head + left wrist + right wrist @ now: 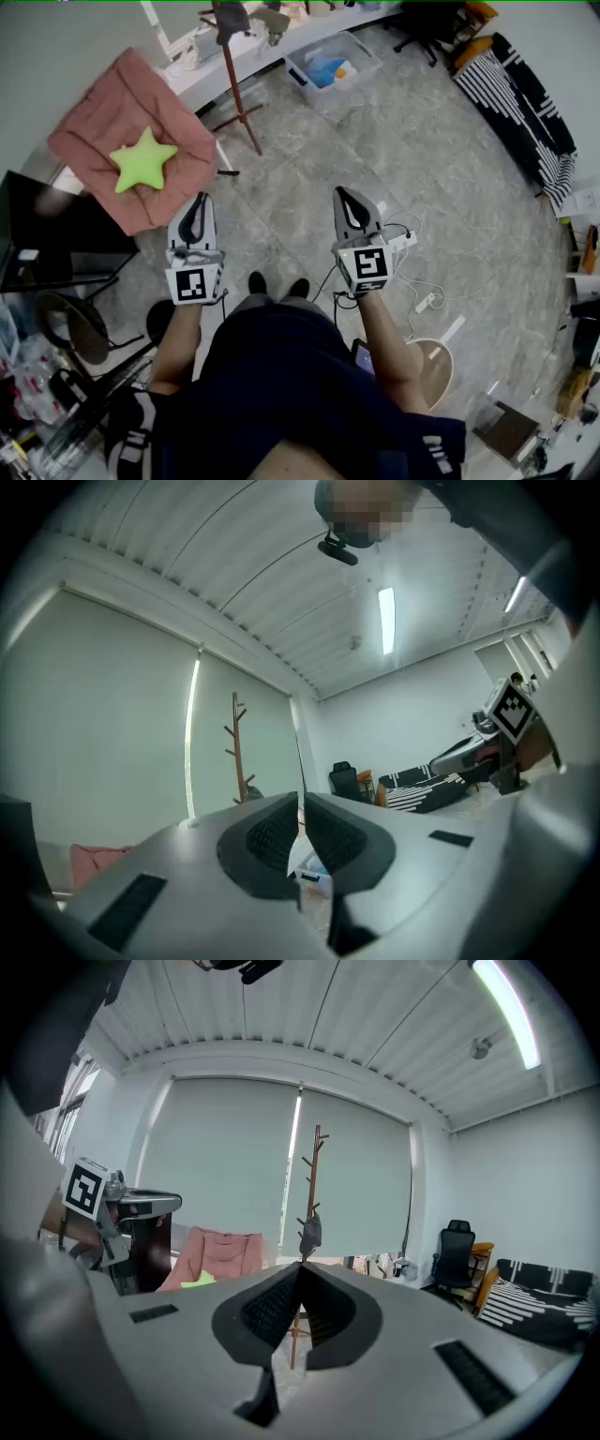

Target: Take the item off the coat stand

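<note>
over the floor | left gripper closed, empty | right gripper closed, empty | item on coat stand

The coat stand is a slim pole of reddish-brown wood, upright on splayed feet on the grey tiled floor; short pegs angle upward off both sides of it, bare along the upper stretch; from the right gripper view it rises narrow against a pale blind. The item is a small, dark grey, soft-looking lump; it hangs close against the pole from a peg partway up, well off the ground, drooping; from above it bunches round the pole's head; what exactly it is cannot be told.
</note>
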A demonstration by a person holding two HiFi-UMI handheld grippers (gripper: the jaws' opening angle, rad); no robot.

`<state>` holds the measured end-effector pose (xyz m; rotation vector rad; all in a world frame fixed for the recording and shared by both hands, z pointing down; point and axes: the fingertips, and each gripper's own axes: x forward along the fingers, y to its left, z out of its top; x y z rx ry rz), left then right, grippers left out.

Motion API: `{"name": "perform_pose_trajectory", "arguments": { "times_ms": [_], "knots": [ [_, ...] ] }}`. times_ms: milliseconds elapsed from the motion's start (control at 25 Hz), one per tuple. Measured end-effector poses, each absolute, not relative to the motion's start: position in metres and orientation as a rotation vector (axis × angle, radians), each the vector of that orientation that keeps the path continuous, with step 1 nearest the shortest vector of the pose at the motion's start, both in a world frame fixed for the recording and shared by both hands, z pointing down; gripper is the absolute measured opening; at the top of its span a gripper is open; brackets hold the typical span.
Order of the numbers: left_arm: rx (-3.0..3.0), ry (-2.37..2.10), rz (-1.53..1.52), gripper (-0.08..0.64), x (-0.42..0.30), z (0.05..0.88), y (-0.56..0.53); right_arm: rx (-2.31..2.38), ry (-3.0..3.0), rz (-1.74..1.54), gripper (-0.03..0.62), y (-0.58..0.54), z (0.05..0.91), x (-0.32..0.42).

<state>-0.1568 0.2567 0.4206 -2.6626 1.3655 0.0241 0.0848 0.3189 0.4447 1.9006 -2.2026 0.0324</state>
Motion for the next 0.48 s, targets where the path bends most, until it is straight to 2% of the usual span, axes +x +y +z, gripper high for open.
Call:
{"name": "perform_pose_trajectory", "arguments": {
  "times_ms": [480],
  "knots": [
    [-2.668,1.366,0.009,0.041,-0.154,0.426,0.256,1.882,-2.187,0.049,0.018,0.321,0.453,0.084]
  ]
}}
